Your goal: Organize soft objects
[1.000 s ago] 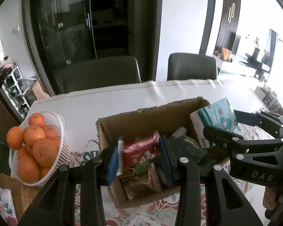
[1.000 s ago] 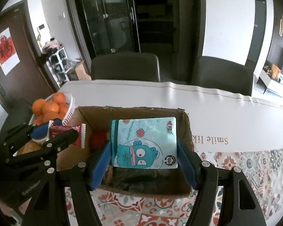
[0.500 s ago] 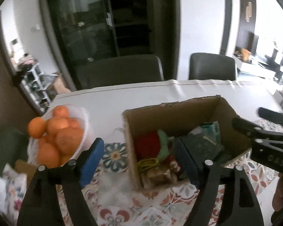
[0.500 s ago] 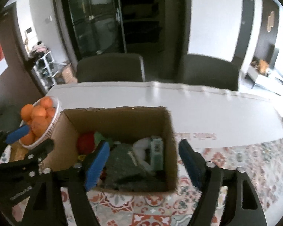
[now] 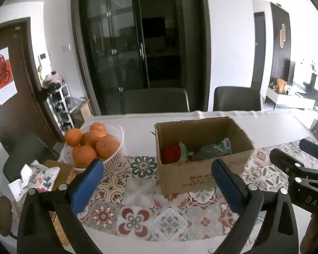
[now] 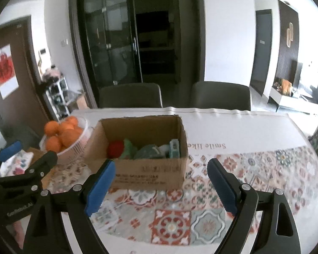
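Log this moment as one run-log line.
left gripper: open, empty, jaws just opened | right gripper: open, empty, jaws just opened | cardboard box: red plush and teal pack inside

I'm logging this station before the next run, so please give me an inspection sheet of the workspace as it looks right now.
Surface: table under a white cloth, with a patterned tile-print runner along the near side.
Job's things: open cardboard box on the runner, holding a red soft item, green and teal pieces and a teal packet.
Clutter: white basket of oranges left of the box; floral pouch at the near left.
Grippers: left gripper and right gripper have just been opening; both stand open and empty, short of the box.
Cables: nothing seen.
Surroundings: two dark chairs behind the table, dark glass cabinet, door with a red poster.
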`<state>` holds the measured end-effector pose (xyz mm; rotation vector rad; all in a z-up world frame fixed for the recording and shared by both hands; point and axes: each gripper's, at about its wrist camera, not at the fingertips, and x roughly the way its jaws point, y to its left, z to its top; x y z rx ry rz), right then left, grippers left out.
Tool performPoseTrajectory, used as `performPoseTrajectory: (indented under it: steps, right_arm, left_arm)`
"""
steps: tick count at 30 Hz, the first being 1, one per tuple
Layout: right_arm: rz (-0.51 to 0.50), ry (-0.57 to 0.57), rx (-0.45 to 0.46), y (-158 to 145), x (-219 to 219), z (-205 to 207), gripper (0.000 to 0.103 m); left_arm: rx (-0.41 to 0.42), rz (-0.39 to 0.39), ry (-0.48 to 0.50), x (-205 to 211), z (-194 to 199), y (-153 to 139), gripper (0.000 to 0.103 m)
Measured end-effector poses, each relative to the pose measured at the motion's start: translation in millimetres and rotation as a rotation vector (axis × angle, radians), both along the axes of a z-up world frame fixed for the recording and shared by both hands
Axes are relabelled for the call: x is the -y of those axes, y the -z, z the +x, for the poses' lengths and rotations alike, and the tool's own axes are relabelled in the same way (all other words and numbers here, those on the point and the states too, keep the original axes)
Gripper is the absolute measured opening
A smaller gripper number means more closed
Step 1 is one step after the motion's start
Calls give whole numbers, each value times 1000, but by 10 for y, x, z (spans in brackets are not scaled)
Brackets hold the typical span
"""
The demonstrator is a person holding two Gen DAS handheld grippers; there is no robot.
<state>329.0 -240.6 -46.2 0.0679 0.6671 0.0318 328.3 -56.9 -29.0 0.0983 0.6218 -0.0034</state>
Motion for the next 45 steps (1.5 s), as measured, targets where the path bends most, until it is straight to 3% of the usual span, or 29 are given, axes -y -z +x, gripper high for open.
performPoseTrajectory:
  steps: [10, 20, 35, 45]
  right_arm:
    - [-14, 77, 92, -229, -238, -1055, 93]
    - [-20, 128, 107, -341, -617, -1919, 94]
    - [-31, 112, 167, -567, -699, -2562, 94]
    - [-33, 100, 187, -617, -601, -2872, 94]
  left_arm:
    - [53, -33, 32, -223, -875, -185, 103]
    - [45, -55, 125, -560, -1615, -273, 103]
    - [132, -40, 98, -647, -2330, -485, 103]
    - [134, -49, 97, -530, -2623, -508, 103]
